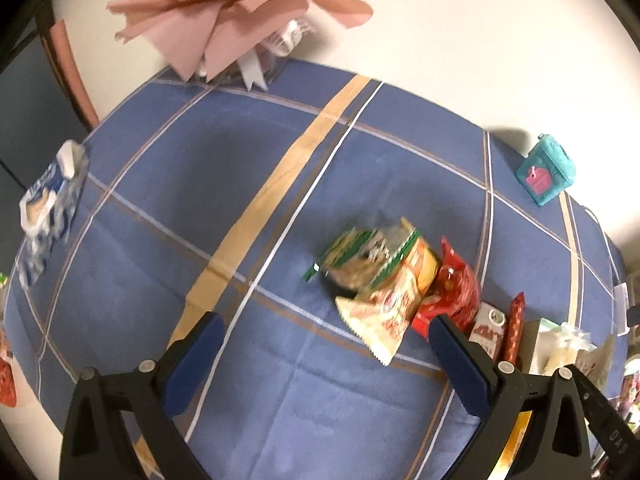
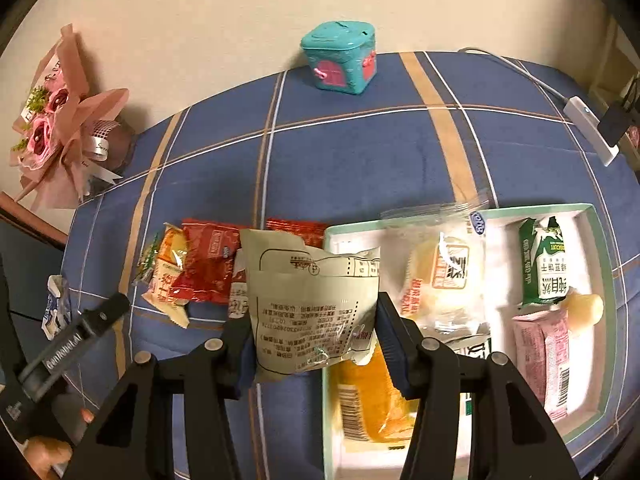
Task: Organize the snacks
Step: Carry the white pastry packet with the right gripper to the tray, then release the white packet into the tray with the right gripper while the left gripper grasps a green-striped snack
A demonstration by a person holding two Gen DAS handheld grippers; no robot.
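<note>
**Right gripper pinches a pale packet beside the tray; left gripper is spread over the cloth**

The right gripper (image 2: pixel 314 340) pinches a pale packet (image 2: pixel 312 304) with printed text between its two blue pads. The packet stands upright in the jaws and hangs over the left wall of the tray (image 2: pixel 600 240), partly above the blue cloth (image 2: pixel 360 152).

In the tray lie several snacks: a clear bag (image 2: pixel 444 276) with a yellowish bun inside, a green packet (image 2: pixel 544 264), a pink packet (image 2: pixel 548 364) and an orange packet (image 2: pixel 368 392). A small yellowish thing lies between the green and the pink packet; what it is cannot be told.

Left of the tray a row of snacks lies on the cloth: a cream packet (image 2: pixel 168 280) and a red packet (image 2: pixel 208 264), touching each other, with another red one behind.

The left gripper (image 1: pixel 326 364) is spread wide and holds nothing. It hangs over the bare cloth, with the same pile near its right finger: a green bag (image 1: pixel 360 256), blurred, lying on the cream packet and just beside the red one.

A teal box (image 2: pixel 342 62) stands at the far edge of the cloth, near the wall. A pink bouquet (image 2: pixel 60 128) lies at the left corner. A blue and white packet (image 1: pixel 48 208) lies at the left edge, well apart from the pile.
</note>
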